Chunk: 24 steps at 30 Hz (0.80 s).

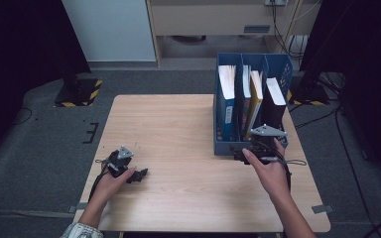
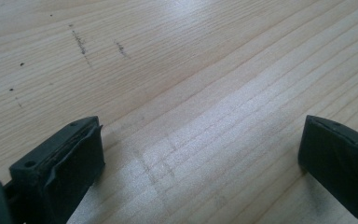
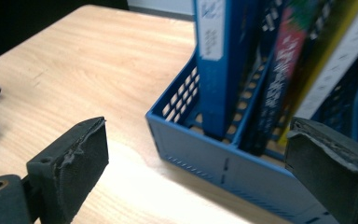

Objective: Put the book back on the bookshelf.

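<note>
High view overlooks the table [image 1: 178, 129]; tool views skim it closely.

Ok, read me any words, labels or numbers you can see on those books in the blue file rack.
Blue book's white spine label: print present, too blurred to read.
Dark book with pink spine: white lettering, too blurred to read.
Blue plastic file rack: no text visible.
Nothing legible in the high view.

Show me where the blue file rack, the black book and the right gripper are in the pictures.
blue file rack [image 1: 226, 145]: high view, on its low front wall.
black book [image 1: 274, 111]: high view, on its dark cover in the rightmost compartment.
right gripper [image 3: 196, 168]: right gripper view, midway between its two open jaws.
</note>
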Tool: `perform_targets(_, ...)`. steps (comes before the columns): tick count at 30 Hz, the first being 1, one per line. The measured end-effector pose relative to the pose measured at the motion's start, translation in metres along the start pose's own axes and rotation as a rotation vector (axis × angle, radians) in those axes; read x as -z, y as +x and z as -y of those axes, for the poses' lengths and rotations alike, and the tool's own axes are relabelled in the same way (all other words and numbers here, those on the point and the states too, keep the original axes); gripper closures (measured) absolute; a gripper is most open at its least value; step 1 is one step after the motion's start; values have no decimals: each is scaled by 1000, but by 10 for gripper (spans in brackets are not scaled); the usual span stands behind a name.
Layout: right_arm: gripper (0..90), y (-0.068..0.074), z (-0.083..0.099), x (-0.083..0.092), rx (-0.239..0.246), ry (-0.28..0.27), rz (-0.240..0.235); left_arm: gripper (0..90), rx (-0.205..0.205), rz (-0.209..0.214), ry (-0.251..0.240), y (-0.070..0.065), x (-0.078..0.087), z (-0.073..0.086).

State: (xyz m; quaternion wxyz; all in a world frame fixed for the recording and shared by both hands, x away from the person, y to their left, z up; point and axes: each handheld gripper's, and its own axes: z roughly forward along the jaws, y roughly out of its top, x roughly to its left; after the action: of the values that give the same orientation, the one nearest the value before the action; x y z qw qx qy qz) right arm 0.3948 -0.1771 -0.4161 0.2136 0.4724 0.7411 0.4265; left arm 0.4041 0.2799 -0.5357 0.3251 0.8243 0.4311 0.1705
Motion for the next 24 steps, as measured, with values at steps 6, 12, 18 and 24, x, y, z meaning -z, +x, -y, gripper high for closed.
perform_targets(6,66,13,12,-15,22,37,-30,0,-1,0,0,0,0,0)
perform_targets(12,66,24,23,-25,36,63,-57,0,-1,1,-1,0,0,0)
perform_targets(18,69,34,39,-36,69,124,-73,0,-2,2,-1,0,0,0)
perform_targets(24,73,45,47,-49,87,148,-87,0,-2,3,-2,0,0,0)
